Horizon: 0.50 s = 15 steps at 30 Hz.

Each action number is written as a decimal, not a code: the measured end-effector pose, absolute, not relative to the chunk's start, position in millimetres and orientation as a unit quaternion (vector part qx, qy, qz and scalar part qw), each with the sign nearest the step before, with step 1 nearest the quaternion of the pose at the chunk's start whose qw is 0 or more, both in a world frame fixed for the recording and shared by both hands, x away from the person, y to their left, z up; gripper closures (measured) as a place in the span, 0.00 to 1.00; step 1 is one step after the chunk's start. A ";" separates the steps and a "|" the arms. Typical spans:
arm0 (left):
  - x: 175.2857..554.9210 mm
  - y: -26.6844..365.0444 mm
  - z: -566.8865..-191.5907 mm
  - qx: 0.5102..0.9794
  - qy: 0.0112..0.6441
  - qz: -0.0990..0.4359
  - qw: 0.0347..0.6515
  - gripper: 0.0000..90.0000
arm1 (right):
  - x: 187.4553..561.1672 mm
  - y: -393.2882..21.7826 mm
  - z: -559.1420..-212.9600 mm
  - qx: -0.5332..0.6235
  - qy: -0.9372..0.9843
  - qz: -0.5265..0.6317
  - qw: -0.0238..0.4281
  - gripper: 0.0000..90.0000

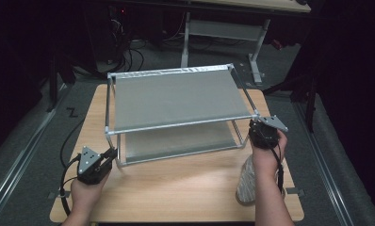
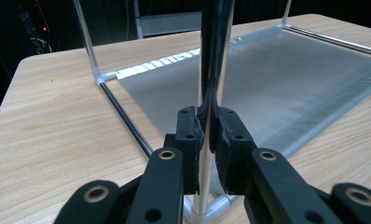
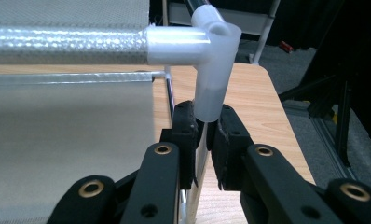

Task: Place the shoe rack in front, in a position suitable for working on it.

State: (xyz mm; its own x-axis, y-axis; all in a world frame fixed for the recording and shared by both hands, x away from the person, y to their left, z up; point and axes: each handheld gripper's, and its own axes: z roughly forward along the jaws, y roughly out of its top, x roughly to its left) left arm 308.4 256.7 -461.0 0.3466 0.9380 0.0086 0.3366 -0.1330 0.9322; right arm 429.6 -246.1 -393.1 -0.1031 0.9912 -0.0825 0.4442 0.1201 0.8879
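Wood-grain table (image 1: 176, 188) carries a two-tier rack (image 1: 176, 101) of metal tubes and grey mesh, standing in the middle of the top; at the near edge, by the person's right forearm, a pale wrapped bundle (image 1: 246, 181) lies just beside the work and is best kept out of any sweep. At the near left corner, the left claw (image 1: 111, 154) is pinched on the rack's upright front post (image 2: 203, 186), low down, just above the corner joint; in the left gripper view the pads (image 2: 189, 135) are seen pressed to the tube from both sides. At the near right corner, the right claw (image 1: 257, 126) is pinched on the right front post (image 3: 201, 154), high up, just under the white plastic elbow (image 3: 211, 60) of the top shelf. Since the two grips sit at unequal heights, any lift or shift is judged best done slowly and together, so the frame is kept level and not twisted; round tubes may slip, so the pinch should be held square; the far legs should be watched for dragging.
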 end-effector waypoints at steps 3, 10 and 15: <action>308.7 260.4 -460.9 0.676 0.474 0.330 0.458 0.89 | 420.5 -245.8 -394.6 0.548 0.648 0.374 0.373 0.89; 308.9 272.1 -461.2 0.668 0.483 0.338 0.453 0.89 | 393.1 -244.2 -399.8 0.528 0.650 0.404 0.368 0.89; 309.0 278.0 -461.6 0.664 0.488 0.342 0.451 0.89 | 371.3 -243.8 -403.5 0.511 0.654 0.421 0.366 0.88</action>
